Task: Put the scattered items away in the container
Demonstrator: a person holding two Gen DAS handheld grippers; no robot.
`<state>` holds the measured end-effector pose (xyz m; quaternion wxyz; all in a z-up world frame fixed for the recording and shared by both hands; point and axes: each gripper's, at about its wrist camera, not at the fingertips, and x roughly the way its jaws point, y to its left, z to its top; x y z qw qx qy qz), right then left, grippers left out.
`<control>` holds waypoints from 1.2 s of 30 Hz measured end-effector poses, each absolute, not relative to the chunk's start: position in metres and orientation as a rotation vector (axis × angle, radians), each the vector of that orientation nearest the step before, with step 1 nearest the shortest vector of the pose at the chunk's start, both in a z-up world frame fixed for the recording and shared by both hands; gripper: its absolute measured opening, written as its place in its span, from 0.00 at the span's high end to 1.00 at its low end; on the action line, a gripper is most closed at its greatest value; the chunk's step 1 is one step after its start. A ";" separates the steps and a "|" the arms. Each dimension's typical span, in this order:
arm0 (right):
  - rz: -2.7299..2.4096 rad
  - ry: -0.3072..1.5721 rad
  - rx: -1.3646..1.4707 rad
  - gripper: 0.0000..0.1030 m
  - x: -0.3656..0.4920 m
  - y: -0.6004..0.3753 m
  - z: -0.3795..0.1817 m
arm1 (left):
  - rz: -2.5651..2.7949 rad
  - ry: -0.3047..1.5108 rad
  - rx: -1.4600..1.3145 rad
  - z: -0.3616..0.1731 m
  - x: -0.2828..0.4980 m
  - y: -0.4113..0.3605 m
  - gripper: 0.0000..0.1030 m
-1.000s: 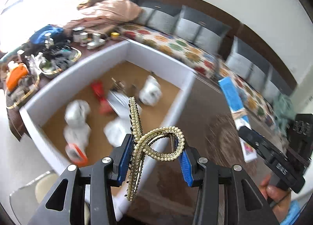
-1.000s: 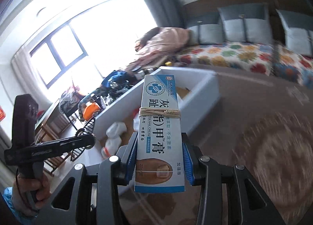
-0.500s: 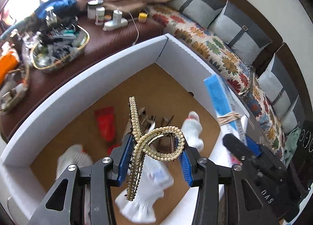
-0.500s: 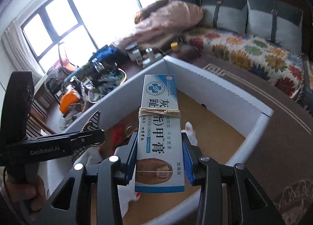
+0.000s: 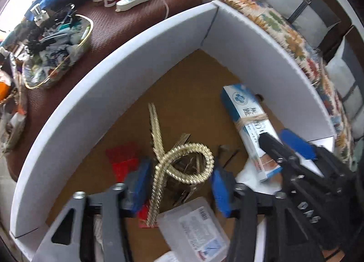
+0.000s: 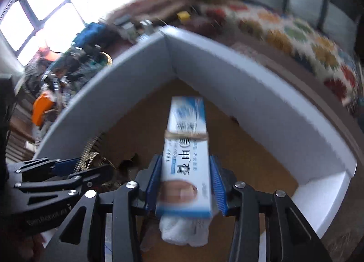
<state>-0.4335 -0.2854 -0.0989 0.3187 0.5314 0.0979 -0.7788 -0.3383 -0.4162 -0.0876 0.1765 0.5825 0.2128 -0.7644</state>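
My left gripper point(image 5: 179, 184) is shut on a gold pearl-studded hair claw point(image 5: 179, 162) and holds it low inside the white box point(image 5: 91, 93). My right gripper point(image 6: 185, 184) is shut on a blue-and-white cream carton point(image 6: 186, 155) bound with a rubber band, also down inside the white box point(image 6: 250, 84). The carton point(image 5: 248, 123) and the right gripper show at the right of the left wrist view. The left gripper point(image 6: 68, 171) with the claw shows at the left of the right wrist view.
On the box's brown floor lie a red tube point(image 5: 120, 159), white socks point(image 6: 184, 230), a clear plastic case point(image 5: 193, 230) and dark clips. Behind the box a brown table holds a gold-rimmed tray of clutter point(image 5: 56, 50), jars and a power strip point(image 5: 132, 0). A floral sofa point(image 5: 284, 32) runs along the right.
Both grippers have moved forward and down from above the carpet and box rim into the box, each still holding its item; the box walls now fill both views.
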 end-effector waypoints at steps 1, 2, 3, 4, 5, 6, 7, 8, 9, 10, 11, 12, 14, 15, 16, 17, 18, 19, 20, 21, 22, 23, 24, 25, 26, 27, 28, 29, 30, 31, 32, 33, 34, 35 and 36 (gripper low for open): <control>-2.066 0.241 1.403 0.42 -0.434 -0.281 -0.097 | -2.154 0.591 1.625 -0.085 -0.333 -0.417 0.11; -2.080 0.216 1.405 0.41 -0.433 -0.275 -0.093 | -2.150 0.585 1.608 -0.082 -0.328 -0.417 0.07; -2.087 0.188 1.403 0.40 -0.431 -0.269 -0.087 | -2.145 0.592 1.595 -0.078 -0.323 -0.417 0.05; -2.092 0.162 1.400 0.40 -0.428 -0.264 -0.081 | -2.138 0.603 1.584 -0.074 -0.317 -0.417 0.05; -2.101 0.145 1.394 0.39 -0.424 -0.258 -0.074 | -2.133 0.613 1.573 -0.070 -0.311 -0.417 0.05; -2.110 0.136 1.386 0.39 -0.419 -0.254 -0.067 | -2.125 0.623 1.565 -0.066 -0.305 -0.416 0.05; -2.116 0.129 1.381 0.39 -0.412 -0.250 -0.058 | -2.116 0.635 1.560 -0.060 -0.296 -0.414 0.05; -2.119 0.125 1.376 0.39 -0.404 -0.245 -0.049 | -2.110 0.642 1.559 -0.055 -0.290 -0.413 0.05; -2.122 0.123 1.375 0.39 -0.397 -0.241 -0.041 | -2.105 0.643 1.560 -0.048 -0.283 -0.410 0.05; -2.127 0.118 1.379 0.39 -0.388 -0.235 -0.031 | -2.102 0.642 1.556 -0.039 -0.273 -0.406 0.05; -2.128 0.107 1.388 0.39 -0.378 -0.230 -0.023 | -2.099 0.641 1.550 -0.029 -0.262 -0.402 0.05; -2.123 0.105 1.405 0.39 -0.369 -0.224 -0.015 | -2.099 0.649 1.545 -0.017 -0.250 -0.397 0.05; -2.103 0.125 1.456 0.39 -0.347 -0.212 0.002 | -2.100 0.672 1.534 0.009 -0.223 -0.384 0.05; -2.092 0.142 1.479 0.39 -0.337 -0.205 0.010 | -2.102 0.678 1.531 0.021 -0.212 -0.379 0.05; -2.085 0.159 1.501 0.39 -0.327 -0.199 0.018 | -2.104 0.681 1.528 0.033 -0.202 -0.374 0.05; -2.080 0.173 1.526 0.39 -0.317 -0.192 0.028 | -2.107 0.683 1.529 0.047 -0.192 -0.369 0.05; -2.071 0.182 1.548 0.39 -0.306 -0.187 0.039 | -2.111 0.685 1.531 0.061 -0.183 -0.364 0.05; -2.058 0.189 1.570 0.39 -0.296 -0.182 0.051 | -2.123 0.686 1.528 0.078 -0.173 -0.359 0.05; -2.046 0.195 1.591 0.39 -0.286 -0.178 0.063 | -2.140 0.680 1.516 0.095 -0.165 -0.356 0.05; -2.039 0.204 1.605 0.39 -0.278 -0.175 0.074 | -2.159 0.670 1.501 0.113 -0.157 -0.352 0.05; -2.035 0.214 1.613 0.39 -0.270 -0.173 0.087 | -2.180 0.650 1.490 0.133 -0.150 -0.349 0.05; -2.028 0.223 1.613 0.39 -0.263 -0.173 0.102 | -2.195 0.623 1.488 0.150 -0.145 -0.346 0.05; -2.026 0.236 1.605 0.39 -0.256 -0.174 0.116 | -2.212 0.600 1.482 0.167 -0.141 -0.345 0.05; -2.032 0.250 1.594 0.39 -0.252 -0.176 0.129 | -2.231 0.579 1.475 0.183 -0.138 -0.343 0.05; -2.041 0.262 1.582 0.39 -0.248 -0.178 0.141 | -2.252 0.561 1.464 0.197 -0.135 -0.343 0.05; -2.050 0.270 1.567 0.39 -0.244 -0.181 0.154 | -2.274 0.545 1.451 0.211 -0.133 -0.344 0.05; -2.060 0.275 1.549 0.39 -0.241 -0.184 0.168 | -2.284 0.526 1.440 0.224 -0.131 -0.345 0.05; -2.069 0.278 1.537 0.39 -0.239 -0.187 0.178 | -2.286 0.506 1.437 0.233 -0.131 -0.346 0.05; -2.078 0.281 1.530 0.39 -0.238 -0.190 0.187 | -2.285 0.486 1.435 0.242 -0.132 -0.347 0.05; -2.089 0.279 1.518 0.39 -0.237 -0.194 0.199 | -2.282 0.463 1.438 0.250 -0.133 -0.349 0.05; -2.101 0.277 1.503 0.39 -0.237 -0.198 0.209 | -2.275 0.439 1.439 0.257 -0.135 -0.349 0.05; -2.112 0.280 1.490 0.39 -0.237 -0.202 0.216 | -2.271 0.427 1.435 0.263 -0.136 -0.350 0.05; -2.122 0.289 1.474 0.39 -0.236 -0.205 0.222 | -2.268 0.419 1.430 0.269 -0.137 -0.350 0.05; -2.132 0.301 1.456 0.39 -0.235 -0.209 0.228 | -2.263 0.419 1.426 0.273 -0.138 -0.350 0.05; -2.139 0.319 1.443 0.39 -0.234 -0.212 0.234 | -2.257 0.423 1.422 0.278 -0.138 -0.349 0.05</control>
